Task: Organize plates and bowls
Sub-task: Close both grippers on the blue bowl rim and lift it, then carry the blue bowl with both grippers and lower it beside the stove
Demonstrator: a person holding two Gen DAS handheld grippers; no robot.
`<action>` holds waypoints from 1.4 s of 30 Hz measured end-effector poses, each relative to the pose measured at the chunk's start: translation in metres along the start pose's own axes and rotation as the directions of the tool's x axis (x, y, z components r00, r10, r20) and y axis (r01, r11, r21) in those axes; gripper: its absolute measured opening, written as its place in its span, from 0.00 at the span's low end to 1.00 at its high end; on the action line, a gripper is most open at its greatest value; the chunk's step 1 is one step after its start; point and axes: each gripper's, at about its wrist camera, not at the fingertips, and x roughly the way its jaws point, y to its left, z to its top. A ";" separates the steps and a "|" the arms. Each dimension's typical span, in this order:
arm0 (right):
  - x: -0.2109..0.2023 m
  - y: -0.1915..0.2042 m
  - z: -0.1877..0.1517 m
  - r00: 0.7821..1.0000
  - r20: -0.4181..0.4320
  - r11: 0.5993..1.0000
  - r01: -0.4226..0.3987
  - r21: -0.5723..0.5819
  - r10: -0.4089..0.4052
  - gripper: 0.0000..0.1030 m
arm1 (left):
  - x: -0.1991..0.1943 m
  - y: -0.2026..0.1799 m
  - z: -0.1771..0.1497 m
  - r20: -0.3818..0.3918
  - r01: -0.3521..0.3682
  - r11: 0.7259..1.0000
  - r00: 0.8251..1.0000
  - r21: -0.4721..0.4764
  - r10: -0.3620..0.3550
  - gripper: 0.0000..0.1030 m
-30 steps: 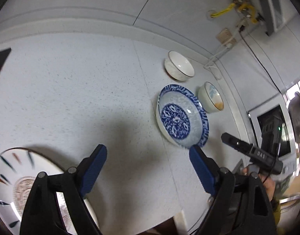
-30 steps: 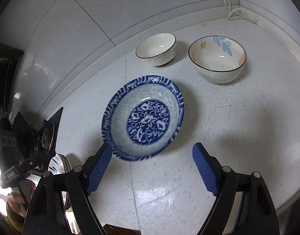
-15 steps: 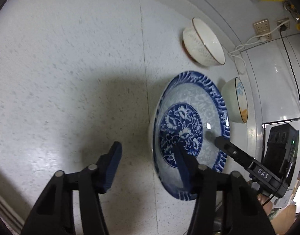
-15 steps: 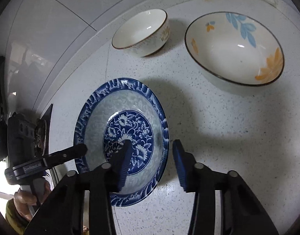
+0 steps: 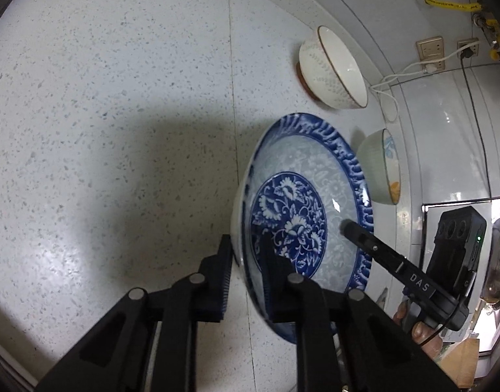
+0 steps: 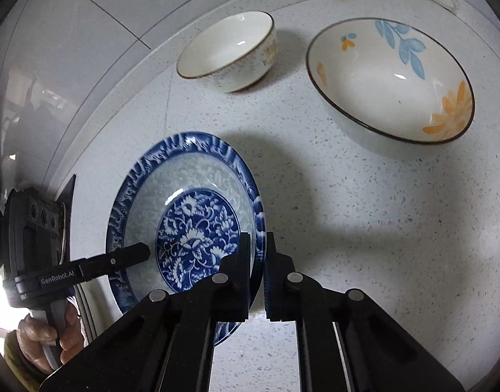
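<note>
A blue-and-white floral plate (image 5: 315, 183) lies on the speckled white counter; it also shows in the right wrist view (image 6: 184, 189). My left gripper (image 5: 246, 245) is shut on its near-left rim. My right gripper (image 6: 258, 241) is shut on the opposite rim. Each gripper's finger shows over the plate in the other's view. A small white bowl (image 5: 331, 68) stands behind the plate, and a larger flower-painted bowl (image 5: 380, 166) stands beside it. Both bowls show in the right wrist view, the white bowl (image 6: 227, 52) left and the flower bowl (image 6: 393, 81) right.
The tiled wall (image 6: 86, 32) curves close behind the bowls. A white cable (image 5: 390, 81) and wall sockets (image 5: 429, 49) sit at the back right. A stove edge (image 5: 445, 205) borders the counter to the right.
Both grippers have come down from above the plate and shut on its opposite rims. The plate now looks tilted at the left gripper's side.
</note>
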 end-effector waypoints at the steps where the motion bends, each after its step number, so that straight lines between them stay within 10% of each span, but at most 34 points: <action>1: -0.003 0.005 0.004 1.000 0.005 1.000 -0.005 -0.011 0.005 0.07 | -0.006 0.002 0.001 0.004 0.004 1.000 1.000 0.000 -0.004 0.15; 20: 0.094 0.234 0.021 0.988 -0.051 0.957 -0.153 -0.246 0.145 0.09 | -0.190 0.188 0.041 0.231 -0.079 0.984 0.966 -0.158 0.115 0.15; 29: 0.131 0.263 0.010 0.985 -0.126 0.958 -0.143 -0.249 0.114 0.09 | -0.195 0.269 0.045 0.205 -0.090 0.963 0.968 -0.256 0.145 0.15; 42: 0.136 0.275 0.005 0.987 -0.119 0.961 -0.134 -0.240 0.108 0.09 | -0.188 0.277 0.046 0.232 -0.053 0.966 0.966 -0.251 0.113 0.16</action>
